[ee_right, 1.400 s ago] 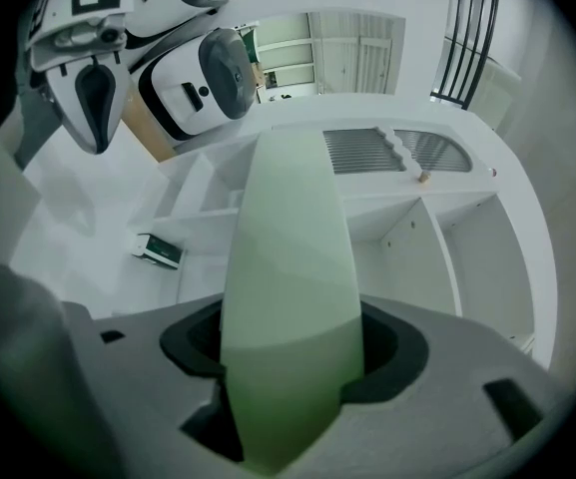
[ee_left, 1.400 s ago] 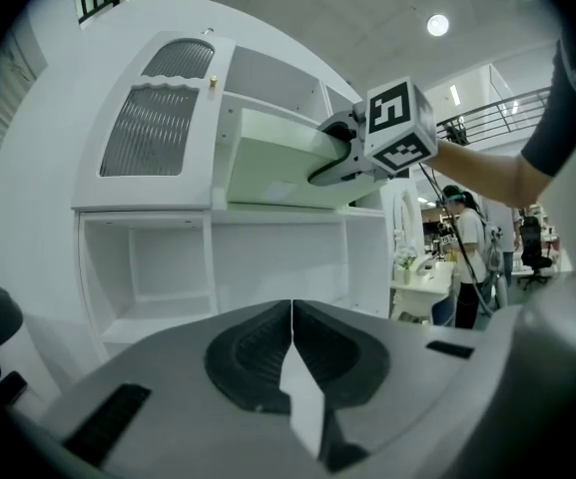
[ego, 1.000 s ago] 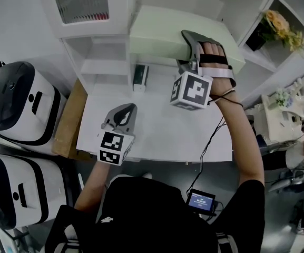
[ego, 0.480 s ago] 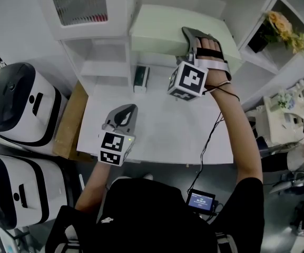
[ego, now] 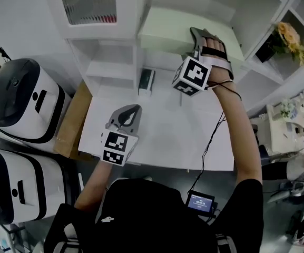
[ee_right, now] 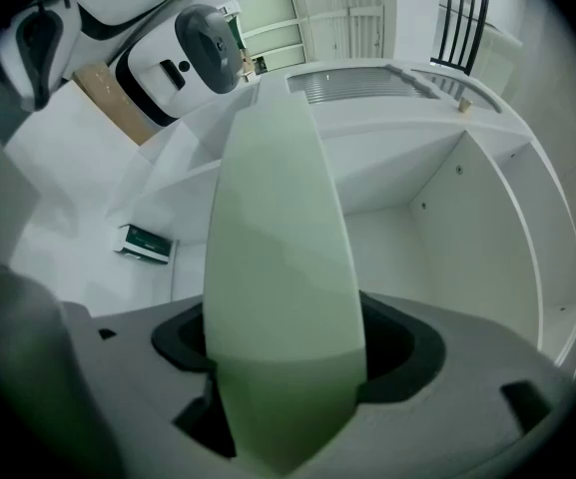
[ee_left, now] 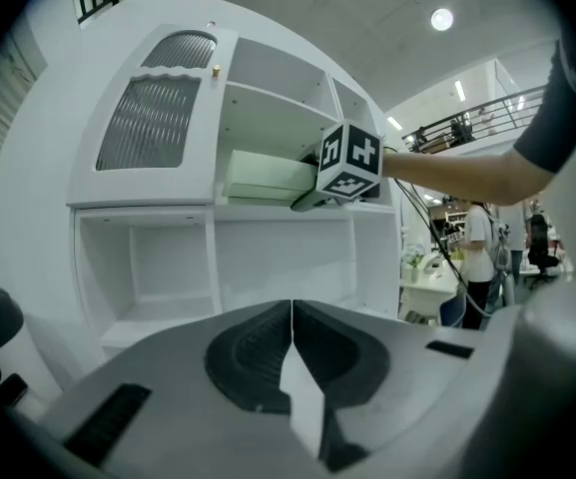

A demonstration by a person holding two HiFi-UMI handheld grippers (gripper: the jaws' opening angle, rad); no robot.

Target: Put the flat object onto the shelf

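Observation:
The flat object (ego: 175, 29) is a pale green slab lying on the upper shelf (ego: 159, 57) of the white cabinet. My right gripper (ego: 196, 35) reaches level into that shelf from the right. The green slab (ee_right: 283, 267) still sits between its jaws, which have just been opening and are open around it. From the left gripper view, the slab (ee_left: 263, 176) rests on the shelf board (ee_left: 268, 206) beside the right marker cube. My left gripper (ego: 129, 113) hovers over the white table (ego: 162, 136), shut and empty (ee_left: 291, 312).
A small green-and-white box (ego: 146, 81) stands at the back of the table under the shelf. Two white-and-black machines (ego: 15, 99) and a brown board (ego: 70, 123) sit to the left. A ribbed-glass door (ego: 88, 4) is upper left; flowers (ego: 291, 38) upper right.
My right gripper has moved further in toward the shelf with the green slab between its jaws. The left gripper has stayed where it was.

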